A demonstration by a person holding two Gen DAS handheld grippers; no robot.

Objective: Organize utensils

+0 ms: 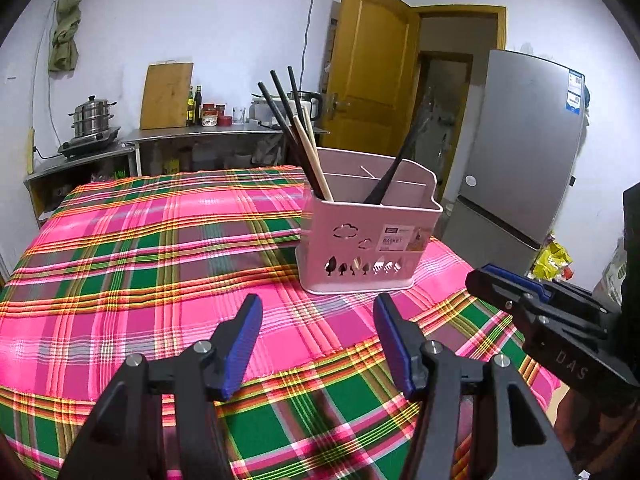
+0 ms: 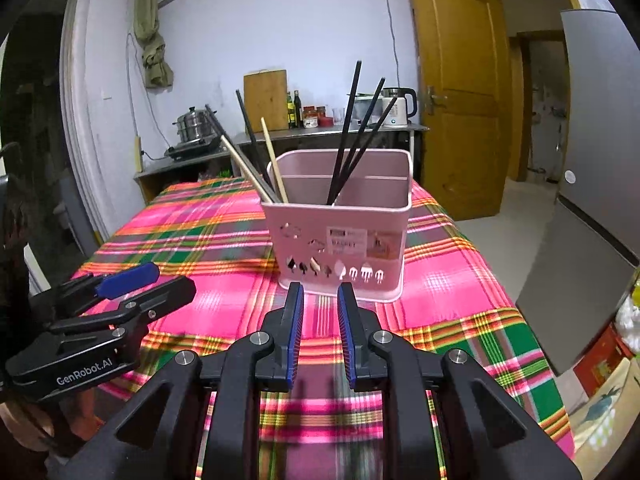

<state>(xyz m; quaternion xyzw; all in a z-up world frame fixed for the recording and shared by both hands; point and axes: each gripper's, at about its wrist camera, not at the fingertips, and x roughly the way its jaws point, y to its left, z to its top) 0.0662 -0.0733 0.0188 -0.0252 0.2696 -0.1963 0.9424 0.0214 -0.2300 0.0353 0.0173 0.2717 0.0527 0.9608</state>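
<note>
A pink utensil basket [image 1: 368,240] [image 2: 340,236] with divided compartments stands on the plaid tablecloth [image 1: 140,260] [image 2: 200,232]. Black chopsticks [image 1: 280,112] [image 2: 360,128] and wooden chopsticks [image 1: 312,156] [image 2: 274,164] lean in its compartments. My left gripper [image 1: 318,312] is open and empty, a little in front of the basket; it also shows at the left of the right wrist view [image 2: 132,280]. My right gripper [image 2: 320,300] is open with a narrow gap and empty, close to the basket's front; it also shows at the right of the left wrist view [image 1: 504,284].
A grey fridge [image 1: 524,152] stands right of the table. A yellow door [image 2: 452,92] is behind it. A counter [image 1: 192,132] at the back holds a steel pot [image 1: 92,116], a cutting board, bottles and a kettle [image 2: 396,108].
</note>
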